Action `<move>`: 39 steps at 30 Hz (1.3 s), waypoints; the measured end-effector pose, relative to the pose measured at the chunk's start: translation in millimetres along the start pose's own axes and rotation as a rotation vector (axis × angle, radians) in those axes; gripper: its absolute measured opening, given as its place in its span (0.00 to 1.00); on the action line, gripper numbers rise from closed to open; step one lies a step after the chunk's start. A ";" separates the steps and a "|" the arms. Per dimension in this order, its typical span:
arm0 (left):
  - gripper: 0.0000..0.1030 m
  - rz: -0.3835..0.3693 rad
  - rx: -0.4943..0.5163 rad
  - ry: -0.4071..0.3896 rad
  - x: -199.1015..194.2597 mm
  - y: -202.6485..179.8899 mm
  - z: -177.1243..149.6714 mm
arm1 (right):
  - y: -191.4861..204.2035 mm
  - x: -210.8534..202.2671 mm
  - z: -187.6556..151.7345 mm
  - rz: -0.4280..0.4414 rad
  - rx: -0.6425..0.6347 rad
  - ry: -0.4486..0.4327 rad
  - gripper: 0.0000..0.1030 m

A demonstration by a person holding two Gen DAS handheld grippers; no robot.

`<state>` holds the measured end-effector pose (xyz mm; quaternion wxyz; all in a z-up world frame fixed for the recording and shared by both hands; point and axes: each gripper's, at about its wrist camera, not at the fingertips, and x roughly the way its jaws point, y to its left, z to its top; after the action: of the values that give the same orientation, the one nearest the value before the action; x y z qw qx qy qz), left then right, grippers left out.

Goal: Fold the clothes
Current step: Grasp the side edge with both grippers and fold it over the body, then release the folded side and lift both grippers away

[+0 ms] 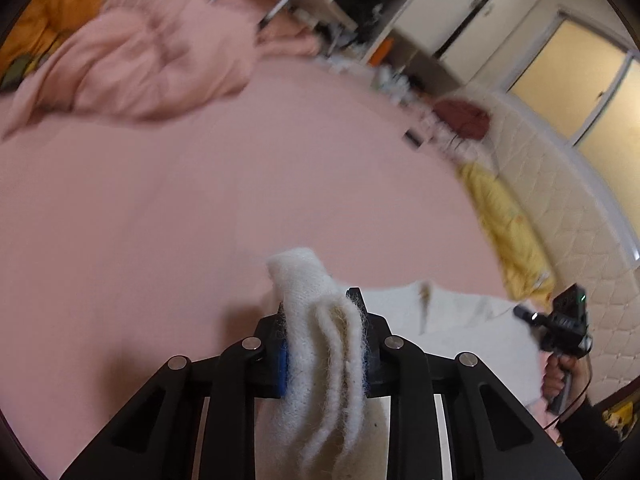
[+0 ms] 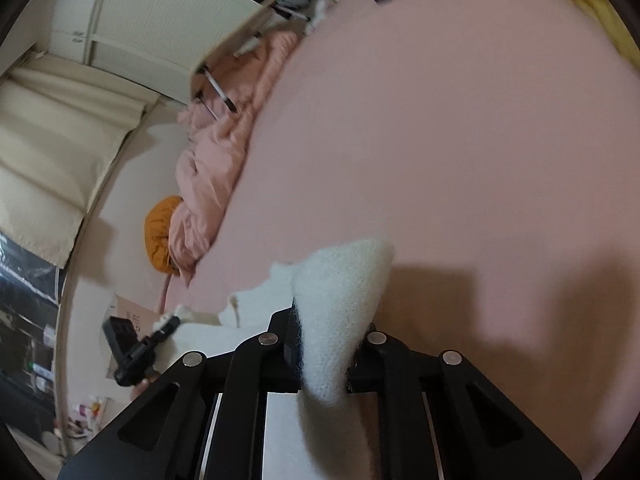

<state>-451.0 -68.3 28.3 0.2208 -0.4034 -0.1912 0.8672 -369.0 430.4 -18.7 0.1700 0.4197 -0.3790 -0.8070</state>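
Note:
A fuzzy white knit garment (image 1: 316, 320) is held up over the pink bed sheet (image 1: 200, 200). My left gripper (image 1: 322, 312) is shut on a bunched edge of it, folds hanging down between the jaws. The garment stretches right toward the other hand-held gripper (image 1: 560, 328). In the right wrist view my right gripper (image 2: 332, 320) is shut on another corner of the white garment (image 2: 340, 288), above the pink sheet (image 2: 460, 140). The left gripper's body (image 2: 132, 340) shows at lower left, with white cloth between.
A crumpled pink duvet (image 1: 140, 60) and an orange cushion (image 1: 52, 12) lie at the bed's far end. A yellow cloth (image 1: 504, 220) lies along the quilted headboard (image 1: 580, 220). Clutter and a folding table (image 2: 228, 56) stand by the wardrobe.

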 end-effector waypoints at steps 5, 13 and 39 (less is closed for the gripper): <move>0.23 0.079 0.054 0.037 43.5 -9.2 40.3 | -8.9 -3.4 52.6 -0.050 0.008 -0.071 0.12; 0.42 0.369 0.063 0.174 118.6 41.2 25.7 | -75.4 52.1 54.4 -0.285 0.102 -0.044 0.19; 0.79 0.601 0.149 0.171 -34.9 -28.4 -131.6 | 50.5 -29.7 -144.8 -0.639 -0.340 -0.077 0.65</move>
<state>-321.2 -43.3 -14.9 -0.0009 -0.4960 0.0198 0.8681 -237.0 347.1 -16.6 -0.0381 0.4520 -0.0953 -0.8861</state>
